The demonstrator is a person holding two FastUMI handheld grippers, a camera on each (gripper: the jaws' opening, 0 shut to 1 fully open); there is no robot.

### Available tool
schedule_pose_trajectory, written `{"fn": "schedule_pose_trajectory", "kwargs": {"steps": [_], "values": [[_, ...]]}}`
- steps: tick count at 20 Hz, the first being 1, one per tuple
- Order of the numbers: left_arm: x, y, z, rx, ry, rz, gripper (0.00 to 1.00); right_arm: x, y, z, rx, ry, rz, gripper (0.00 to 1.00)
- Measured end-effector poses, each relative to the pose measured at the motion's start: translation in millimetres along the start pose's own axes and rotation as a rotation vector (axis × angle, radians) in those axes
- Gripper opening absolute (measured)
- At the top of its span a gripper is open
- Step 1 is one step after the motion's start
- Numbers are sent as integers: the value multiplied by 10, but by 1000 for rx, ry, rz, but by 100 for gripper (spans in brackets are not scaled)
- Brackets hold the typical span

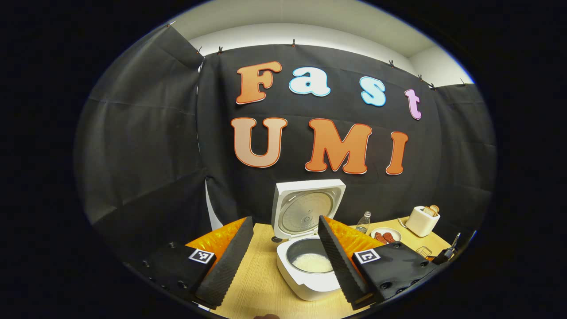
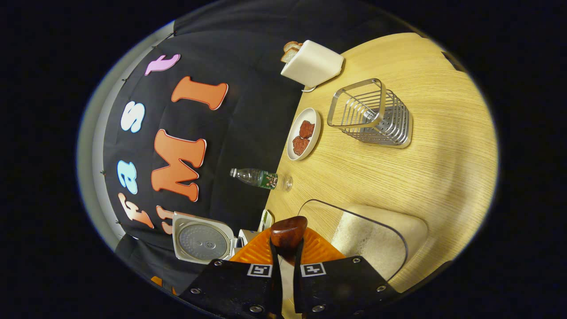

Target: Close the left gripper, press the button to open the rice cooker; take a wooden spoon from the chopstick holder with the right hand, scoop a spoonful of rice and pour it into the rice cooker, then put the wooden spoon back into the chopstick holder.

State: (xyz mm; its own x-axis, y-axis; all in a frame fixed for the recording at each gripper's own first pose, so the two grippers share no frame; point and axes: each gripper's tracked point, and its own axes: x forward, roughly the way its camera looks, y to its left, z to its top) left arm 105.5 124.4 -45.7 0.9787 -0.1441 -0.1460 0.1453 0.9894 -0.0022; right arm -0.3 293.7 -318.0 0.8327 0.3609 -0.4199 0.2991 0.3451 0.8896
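Right gripper view: right tool (image 2: 287, 248) clamped on wooden spoon (image 2: 289, 231), rolled sideways, beside rice container (image 2: 376, 239); chopstick holder (image 2: 372, 113) farther off on desk (image 2: 443, 146). Left gripper view: left tool (image 1: 283, 254) apart, level, facing rice cooker (image 1: 305, 248), lid raised. Step judged: scooping. Next: dip spoon into rice.

Nothing legible: the green label on the water bottle (image 2: 262, 179) is too small to read.
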Motion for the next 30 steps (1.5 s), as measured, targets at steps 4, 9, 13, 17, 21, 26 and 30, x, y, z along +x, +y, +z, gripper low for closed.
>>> {"fn": "schedule_pose_trajectory", "kwargs": {"steps": [4,9,13,17,21,26,30], "values": [[-75,25,72,-7,-20,0,99,-168,-9,185,33,-23,2,9],[-138,60,153,-10,-37,-1,99,-318,176,355,94,-44,39,9],[-200,107,182,0,-46,2,100,-435,363,419,108,-54,57,9],[-252,117,111,-20,-39,-12,100,-597,601,457,178,-65,58,9],[-307,116,-4,-37,-16,-29,99,-725,1004,457,184,-58,97,9],[-424,220,-77,-19,-18,-22,99,-722,1635,428,174,-43,169,9],[-489,403,-77,-46,-23,9,98,-539,2151,305,157,-25,222,9]]}}
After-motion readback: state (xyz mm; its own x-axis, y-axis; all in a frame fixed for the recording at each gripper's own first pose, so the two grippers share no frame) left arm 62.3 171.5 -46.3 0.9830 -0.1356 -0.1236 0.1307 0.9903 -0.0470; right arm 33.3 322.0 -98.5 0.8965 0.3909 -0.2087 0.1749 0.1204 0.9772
